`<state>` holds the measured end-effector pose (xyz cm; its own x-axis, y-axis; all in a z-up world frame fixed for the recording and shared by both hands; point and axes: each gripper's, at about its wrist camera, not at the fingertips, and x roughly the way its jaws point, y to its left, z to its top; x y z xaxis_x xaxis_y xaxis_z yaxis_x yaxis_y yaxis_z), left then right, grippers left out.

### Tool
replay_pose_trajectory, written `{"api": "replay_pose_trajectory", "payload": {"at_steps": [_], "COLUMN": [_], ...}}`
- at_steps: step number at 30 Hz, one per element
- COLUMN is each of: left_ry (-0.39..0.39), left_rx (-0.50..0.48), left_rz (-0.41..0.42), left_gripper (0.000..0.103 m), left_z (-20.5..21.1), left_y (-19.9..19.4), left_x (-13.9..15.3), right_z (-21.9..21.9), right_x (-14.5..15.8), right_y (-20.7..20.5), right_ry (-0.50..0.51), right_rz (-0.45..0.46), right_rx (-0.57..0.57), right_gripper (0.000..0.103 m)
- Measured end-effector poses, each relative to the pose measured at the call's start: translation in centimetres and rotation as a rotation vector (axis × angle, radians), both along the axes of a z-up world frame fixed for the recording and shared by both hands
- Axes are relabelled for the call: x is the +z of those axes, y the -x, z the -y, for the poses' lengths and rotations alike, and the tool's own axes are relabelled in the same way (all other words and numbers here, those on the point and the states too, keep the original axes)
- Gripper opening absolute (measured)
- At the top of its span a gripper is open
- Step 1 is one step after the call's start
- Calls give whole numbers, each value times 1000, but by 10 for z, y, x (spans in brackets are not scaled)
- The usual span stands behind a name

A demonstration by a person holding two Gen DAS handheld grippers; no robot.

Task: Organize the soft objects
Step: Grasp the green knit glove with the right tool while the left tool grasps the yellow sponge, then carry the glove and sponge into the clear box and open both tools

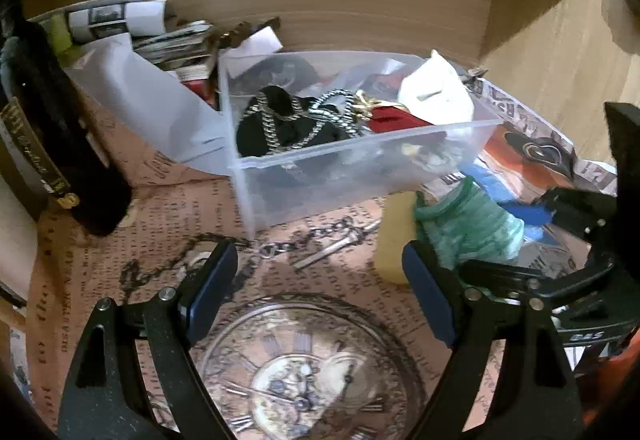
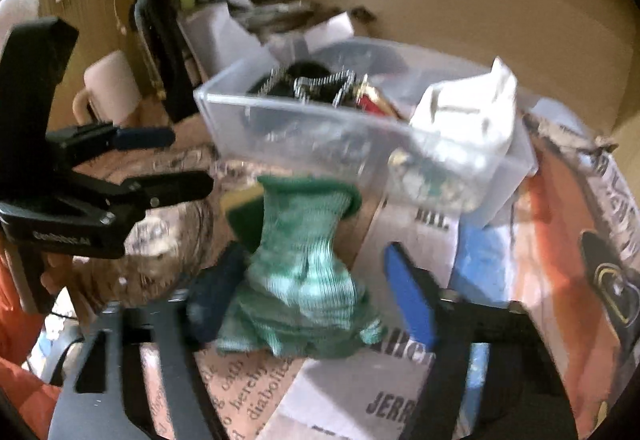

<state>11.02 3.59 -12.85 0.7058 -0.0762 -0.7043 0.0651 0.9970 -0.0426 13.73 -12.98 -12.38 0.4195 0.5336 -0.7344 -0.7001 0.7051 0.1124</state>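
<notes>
A green knitted cloth (image 2: 304,272) lies bunched between the fingers of my right gripper (image 2: 312,288), whose jaws stand wide apart around it. It also shows in the left wrist view (image 1: 468,228), beside a yellow sponge (image 1: 396,236). A clear plastic bin (image 1: 352,160) holds a black cloth with chains (image 1: 288,120), a red piece (image 1: 392,118) and a white cloth (image 1: 436,90). My left gripper (image 1: 320,280) is open and empty over the printed paper, in front of the bin. It also shows in the right wrist view (image 2: 180,164).
A dark bottle (image 1: 60,144) stands at the left. A white mug (image 2: 112,84) stands near it. A chain (image 1: 304,244) lies on the printed paper (image 1: 160,224). Papers and a white container (image 1: 152,96) sit behind the bin, against a wooden wall (image 1: 360,8).
</notes>
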Motion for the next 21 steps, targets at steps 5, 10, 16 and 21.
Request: {"api": "replay_pose_trajectory", "payload": {"at_steps": [5, 10, 16, 21], "left_ry": [5, 20, 34, 33], "left_rx": [-40, -82, -127, -162], "left_rz": [-15, -36, -52, -115], "left_gripper": [85, 85, 75, 49], "left_z": [15, 31, 47, 59], "left_y": [-7, -20, -32, -46], "left_x": [-5, -13, -16, -26], "right_z": [7, 25, 45, 59], "right_x": [1, 13, 28, 40], "right_y": [7, 8, 6, 5], "right_ry": [-9, -45, -78, -108], "right_rz": [22, 61, 101, 134], "right_rx": [-5, -54, -109, -152], "right_gripper": [31, 26, 26, 26]}}
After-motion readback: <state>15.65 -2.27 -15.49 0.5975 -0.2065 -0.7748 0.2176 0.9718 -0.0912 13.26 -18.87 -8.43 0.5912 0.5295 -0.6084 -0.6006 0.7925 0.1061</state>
